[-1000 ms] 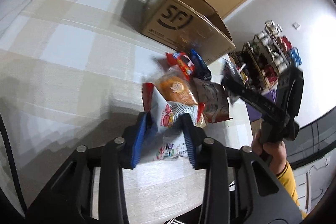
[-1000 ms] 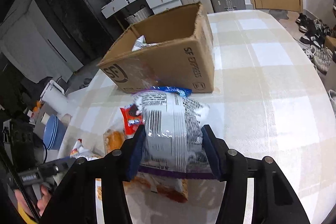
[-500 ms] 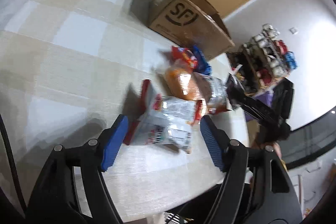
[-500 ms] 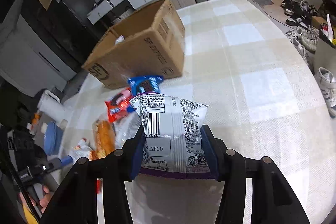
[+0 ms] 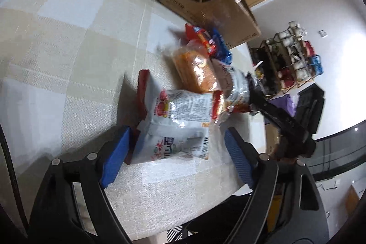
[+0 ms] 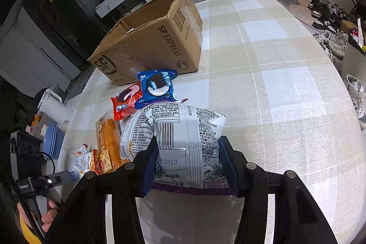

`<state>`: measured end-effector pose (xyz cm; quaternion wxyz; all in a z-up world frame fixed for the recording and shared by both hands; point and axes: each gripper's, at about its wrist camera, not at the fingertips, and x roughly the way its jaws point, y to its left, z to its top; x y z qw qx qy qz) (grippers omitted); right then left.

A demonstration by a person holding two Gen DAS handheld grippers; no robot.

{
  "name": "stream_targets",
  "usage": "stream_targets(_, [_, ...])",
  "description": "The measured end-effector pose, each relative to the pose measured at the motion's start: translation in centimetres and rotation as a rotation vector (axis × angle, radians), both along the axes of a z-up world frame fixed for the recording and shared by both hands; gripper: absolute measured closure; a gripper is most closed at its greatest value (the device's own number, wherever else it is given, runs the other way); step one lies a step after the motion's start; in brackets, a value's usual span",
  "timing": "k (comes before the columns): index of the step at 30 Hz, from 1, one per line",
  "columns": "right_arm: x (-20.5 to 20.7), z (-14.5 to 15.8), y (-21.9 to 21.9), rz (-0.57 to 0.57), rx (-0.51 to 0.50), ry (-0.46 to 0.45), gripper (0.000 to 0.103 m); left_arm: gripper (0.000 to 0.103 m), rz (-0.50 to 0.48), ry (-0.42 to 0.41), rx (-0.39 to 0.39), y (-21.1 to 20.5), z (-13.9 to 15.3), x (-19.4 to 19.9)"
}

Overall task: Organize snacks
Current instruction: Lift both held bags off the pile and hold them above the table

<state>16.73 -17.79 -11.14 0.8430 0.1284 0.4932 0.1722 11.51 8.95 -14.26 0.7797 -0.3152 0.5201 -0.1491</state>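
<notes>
Right wrist view first: my right hand-held gripper [image 6: 187,164] is clenched on a white snack bag [image 6: 187,129] with a barcode and a purple bottom edge, held just above the checked bench [image 6: 274,84], near the edge closest to me. Over on the left wrist view, the left hand-held gripper [image 5: 173,152] has just been opening, and its jaws now stand wide on either side of a red-and-white snack packet [image 5: 178,120]. A second ago that packet was pinched between the pads; now it lies flat on the bench with neither pad pressing on it. So I'd call that one released and placed at the near end of the snack pile.

Working outward, the pile runs from that packet toward the box: an orange bread-like pack [image 5: 196,70], a clear crinkly bag [image 6: 131,136] beside it, then a red cookie pack [image 6: 125,102] and a blue cookie pack [image 6: 157,86] right up against the box.

The cardboard box [image 6: 151,38] sits open-topped toward the far edge. I can make out one scrap of white at its rim, but the rest of the inside is hidden from both cameras. My guess is the white bag goes next, either into the row or the box.
</notes>
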Motion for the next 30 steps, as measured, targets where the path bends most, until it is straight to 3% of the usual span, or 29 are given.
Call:
stream_targets(6, [0.1,-0.1,0.0,0.008,0.002,0.003,0.052,0.024,-0.022,-0.034,0.154,-2.2,0.5,-0.3])
stream_targets(8, [0.1,-0.2,0.2,0.012,-0.001,0.004,0.052,0.046,-0.043,-0.034,0.213,-2.9,0.6,-0.3])
stream_targets(15, [-0.2,0.5,0.2,0.02,0.005,-0.019,0.052,0.059,-0.068,-0.074,0.261,-3.6,1.5,-0.7])
stream_targets(30, [-1.2,1.6,-0.3,0.025,0.115,-0.038,0.052,0.066,0.013,-0.118,0.096,0.2,2.7,-1.3])
